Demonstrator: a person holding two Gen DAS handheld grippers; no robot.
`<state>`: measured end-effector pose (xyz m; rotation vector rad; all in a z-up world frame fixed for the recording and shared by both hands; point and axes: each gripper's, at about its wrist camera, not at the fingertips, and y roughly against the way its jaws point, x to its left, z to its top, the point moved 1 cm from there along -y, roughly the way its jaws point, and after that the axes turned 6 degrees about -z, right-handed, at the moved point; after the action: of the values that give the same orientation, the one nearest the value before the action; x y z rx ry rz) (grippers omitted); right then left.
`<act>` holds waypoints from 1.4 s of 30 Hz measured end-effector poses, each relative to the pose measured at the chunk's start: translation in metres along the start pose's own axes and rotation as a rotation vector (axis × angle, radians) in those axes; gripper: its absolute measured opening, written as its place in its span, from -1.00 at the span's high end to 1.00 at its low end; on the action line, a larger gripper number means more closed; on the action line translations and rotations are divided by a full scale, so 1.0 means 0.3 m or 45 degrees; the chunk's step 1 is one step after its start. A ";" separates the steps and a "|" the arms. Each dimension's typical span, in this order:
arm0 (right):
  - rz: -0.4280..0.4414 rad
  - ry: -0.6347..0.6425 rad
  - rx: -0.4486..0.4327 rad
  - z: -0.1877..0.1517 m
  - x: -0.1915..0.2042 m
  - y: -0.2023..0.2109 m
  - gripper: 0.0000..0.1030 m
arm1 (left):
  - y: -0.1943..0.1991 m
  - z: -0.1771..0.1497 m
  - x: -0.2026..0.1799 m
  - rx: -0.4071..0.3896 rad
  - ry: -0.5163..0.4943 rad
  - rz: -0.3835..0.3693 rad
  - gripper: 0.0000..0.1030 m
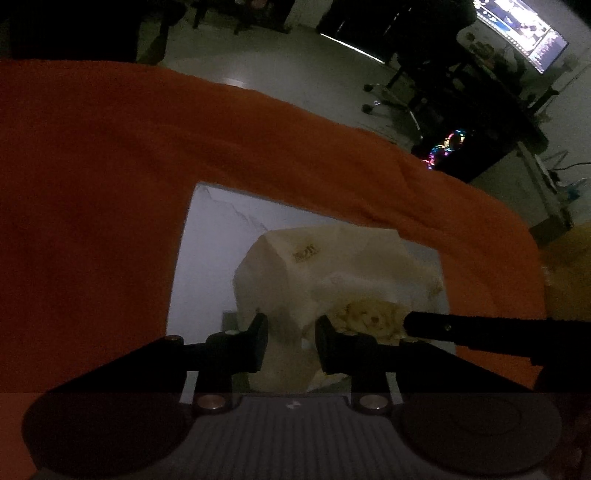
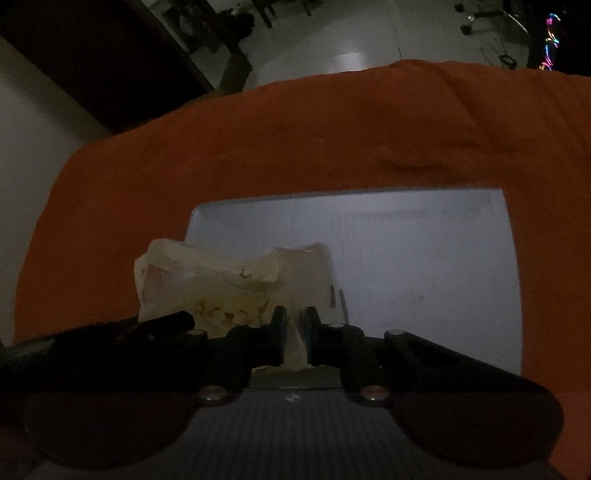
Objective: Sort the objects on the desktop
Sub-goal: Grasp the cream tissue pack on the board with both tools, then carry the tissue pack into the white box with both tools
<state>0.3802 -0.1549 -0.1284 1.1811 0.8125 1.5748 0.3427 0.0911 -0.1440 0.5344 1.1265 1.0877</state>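
A crumpled cream-white bag (image 1: 332, 266) with a puppy picture on it lies on a pale grey mat (image 1: 210, 240). My left gripper (image 1: 291, 332) is shut on a fold of its near edge. In the right wrist view the same bag (image 2: 207, 273) sits at the left part of the mat (image 2: 424, 258), and my right gripper (image 2: 295, 325) is shut on a thin ridge of it. The right gripper's black body (image 1: 461, 328) reaches in from the right in the left wrist view. The left gripper's body (image 2: 147, 328) shows at the left in the right wrist view.
An orange cloth (image 1: 110, 166) covers the table around the mat, also seen as the orange cloth (image 2: 295, 129). Beyond the table edge are a pale floor, an office chair (image 1: 399, 96), a lit monitor (image 1: 524, 29) and a computer case with coloured lights (image 1: 447, 147). The room is dim.
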 end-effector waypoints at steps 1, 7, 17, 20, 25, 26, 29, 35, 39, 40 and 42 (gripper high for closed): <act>-0.001 -0.001 0.002 -0.014 0.002 0.024 0.77 | 0.024 -0.011 -0.012 0.000 -0.008 -0.005 0.55; 0.004 0.014 -0.041 -0.113 0.018 0.195 0.77 | 0.174 -0.073 -0.096 -0.024 -0.064 -0.040 0.55; 0.074 0.018 -0.092 -0.336 0.059 0.441 0.77 | 0.438 -0.292 -0.182 -0.061 -0.130 -0.061 0.55; 0.105 0.043 -0.086 -0.409 0.079 0.496 0.77 | 0.491 -0.367 -0.191 -0.078 -0.127 -0.060 0.55; 0.135 0.057 -0.069 -0.519 0.081 0.544 0.77 | 0.543 -0.475 -0.212 -0.072 -0.169 -0.047 0.55; 0.132 0.062 -0.059 -0.539 0.081 0.539 0.77 | 0.543 -0.491 -0.215 -0.070 -0.179 -0.038 0.55; 0.121 0.077 -0.014 -0.605 0.080 0.515 0.77 | 0.525 -0.540 -0.209 -0.048 -0.191 -0.011 0.55; 0.077 0.077 0.117 -0.671 0.074 0.371 0.77 | 0.421 -0.639 -0.170 0.056 -0.192 0.056 0.55; 0.032 0.098 0.193 -0.721 0.076 0.291 0.77 | 0.352 -0.725 -0.145 0.160 -0.214 0.095 0.55; 0.025 0.105 0.215 -0.738 0.076 0.275 0.77 | 0.342 -0.744 -0.141 0.185 -0.217 0.097 0.55; 0.021 0.101 0.250 -0.763 0.072 0.258 0.77 | 0.333 -0.779 -0.138 0.224 -0.232 0.099 0.55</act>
<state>0.1377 -0.1494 -0.1223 1.2732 1.0303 1.5913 0.0877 0.0577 -0.1347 0.8054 1.0534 0.9896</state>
